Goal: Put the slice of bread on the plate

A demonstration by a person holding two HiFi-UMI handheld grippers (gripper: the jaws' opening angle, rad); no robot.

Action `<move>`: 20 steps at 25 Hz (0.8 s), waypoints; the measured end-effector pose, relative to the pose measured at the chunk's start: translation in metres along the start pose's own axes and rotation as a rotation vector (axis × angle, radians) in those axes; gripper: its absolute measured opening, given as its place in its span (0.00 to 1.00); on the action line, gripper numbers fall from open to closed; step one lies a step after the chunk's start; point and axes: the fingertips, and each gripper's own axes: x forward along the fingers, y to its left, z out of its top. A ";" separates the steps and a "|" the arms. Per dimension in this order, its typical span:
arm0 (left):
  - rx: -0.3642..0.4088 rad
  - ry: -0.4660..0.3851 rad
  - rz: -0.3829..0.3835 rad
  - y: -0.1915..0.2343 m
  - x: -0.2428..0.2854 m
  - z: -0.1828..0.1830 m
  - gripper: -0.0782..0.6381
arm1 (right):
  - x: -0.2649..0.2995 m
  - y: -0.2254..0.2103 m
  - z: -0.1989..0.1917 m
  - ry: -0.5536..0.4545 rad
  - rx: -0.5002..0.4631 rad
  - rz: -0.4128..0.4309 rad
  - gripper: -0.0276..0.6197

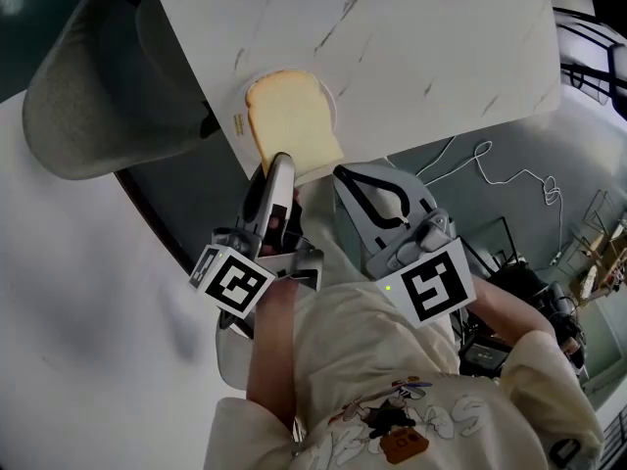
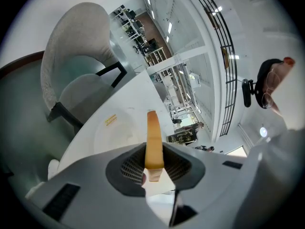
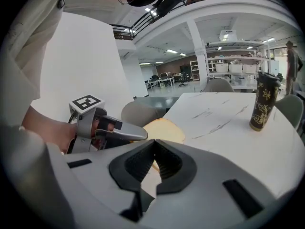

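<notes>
- The slice of bread (image 1: 289,120) is pinched at its near edge between the jaws of the left gripper (image 1: 280,164). It is held at 12 o'clock from that gripper, over the plate (image 1: 332,104). Whether it touches the plate cannot be made out.
- The right gripper (image 3: 155,149) is closed on nothing and is kept just at 3 o'clock of the left one.
- The near end of the slice is seen past the edge of the table (image 1: 441,47). If it is let go like this, it could be tipped off the plate by that overhang.
- The crumb is judged soft, so a dent or tear at the pinch could be caused by a twist or drag on withdrawal.
- The plate is set close to the table edge and could be nudged off by a low jaw.
- A grey chair (image 1: 98,96) is seen at 9 o'clock of the plate. A dark tumbler (image 3: 265,101) is seen well apart at 3 o'clock in the right gripper view, and a white cable (image 1: 500,169) on the floor. Nothing is placed between bread and plate.
</notes>
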 end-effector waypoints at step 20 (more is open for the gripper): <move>0.254 0.010 0.255 0.017 0.009 0.008 0.29 | 0.092 -0.024 -0.032 0.218 0.009 0.002 0.05</move>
